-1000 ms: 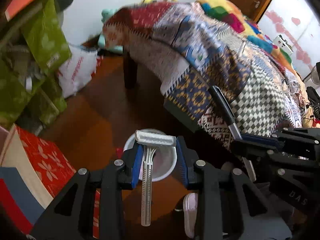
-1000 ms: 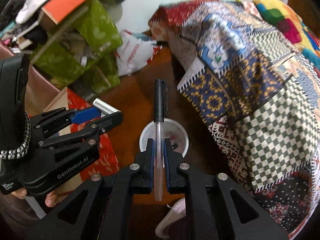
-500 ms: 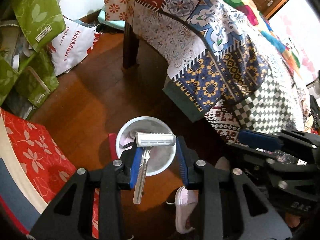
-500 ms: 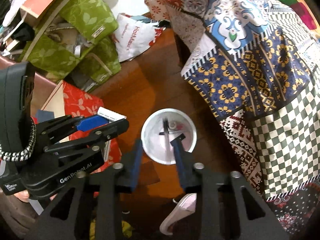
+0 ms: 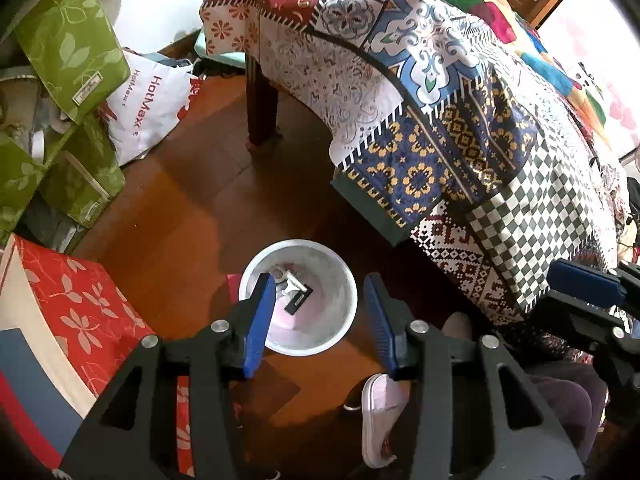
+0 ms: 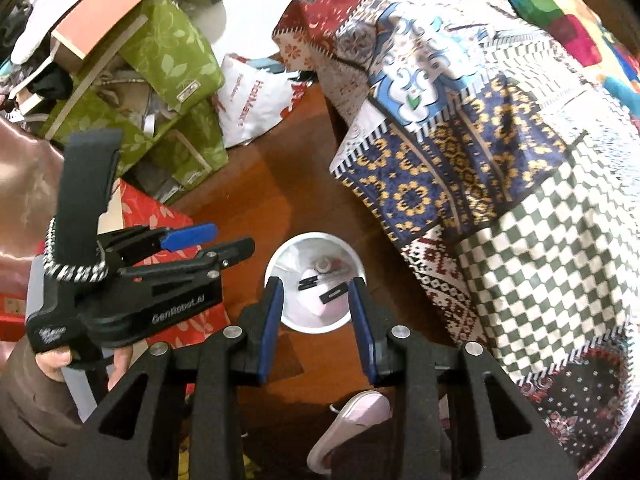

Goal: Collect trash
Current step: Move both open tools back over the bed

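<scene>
A white round bin (image 5: 347,280) stands on the wooden floor beside the bed. My left gripper (image 5: 318,312) hangs straight above it; its jaws are opening and nothing is between them. A pale razor (image 5: 292,280) and a black pen piece (image 5: 298,303) lie inside the bin. My right gripper (image 6: 316,308) also hovers over the bin (image 6: 280,258), open and empty, with black pen parts (image 6: 334,294) in the bin below it. The left gripper (image 6: 228,239), held by a hand (image 6: 52,356), shows at the left of the right wrist view. The right gripper (image 5: 572,300) shows at the right edge of the left wrist view.
A bed under a patchwork quilt (image 5: 460,128) fills the right, its dark leg (image 5: 260,108) on the floor. Green leaf-print bags (image 5: 68,48), a white HotMax bag (image 5: 148,108) and a red floral box (image 5: 68,296) crowd the left. A pale slipper (image 5: 378,420) lies near the bin.
The pen left my right gripper and dropped into the bin, and that gripper opened. The razor then fell from my left gripper into the bin as its jaws widened.
</scene>
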`<state>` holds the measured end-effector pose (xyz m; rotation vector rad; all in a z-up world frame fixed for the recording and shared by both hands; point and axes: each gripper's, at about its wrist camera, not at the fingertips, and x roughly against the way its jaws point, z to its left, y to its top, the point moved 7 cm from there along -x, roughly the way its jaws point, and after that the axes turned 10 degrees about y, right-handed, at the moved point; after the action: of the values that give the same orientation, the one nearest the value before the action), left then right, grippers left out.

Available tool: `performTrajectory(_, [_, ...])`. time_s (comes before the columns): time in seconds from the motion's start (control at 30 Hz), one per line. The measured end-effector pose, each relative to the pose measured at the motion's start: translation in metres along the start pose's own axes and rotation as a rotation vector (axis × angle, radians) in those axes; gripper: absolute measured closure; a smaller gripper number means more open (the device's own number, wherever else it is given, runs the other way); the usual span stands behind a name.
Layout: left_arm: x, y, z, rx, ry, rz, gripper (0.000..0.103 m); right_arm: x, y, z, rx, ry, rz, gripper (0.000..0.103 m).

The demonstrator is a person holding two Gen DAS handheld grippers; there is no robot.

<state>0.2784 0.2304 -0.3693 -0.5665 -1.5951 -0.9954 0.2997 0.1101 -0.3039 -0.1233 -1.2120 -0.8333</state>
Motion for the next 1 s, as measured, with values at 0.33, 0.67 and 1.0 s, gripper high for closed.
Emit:
performTrajectory(0.33, [0.068, -0.009, -0.009, -0.011, 0.005, -0.131, 0.058, 0.045, -0.011, 0.007, 0.018, -0.015, -0.084, 0.072])
performTrajectory(0.67, [0.163, -0.009, -0.036, -0.046, -0.007, -0.326, 0.058, 0.124, -0.024, 0.015, 0.039, -0.033, -0.248, 0.072])
performTrajectory(1.0, [0.245, -0.006, -0.117, -0.156, -0.061, -0.506, 0.058, 0.214, -0.041, -0.003, 0.022, -0.103, -0.465, 0.072])
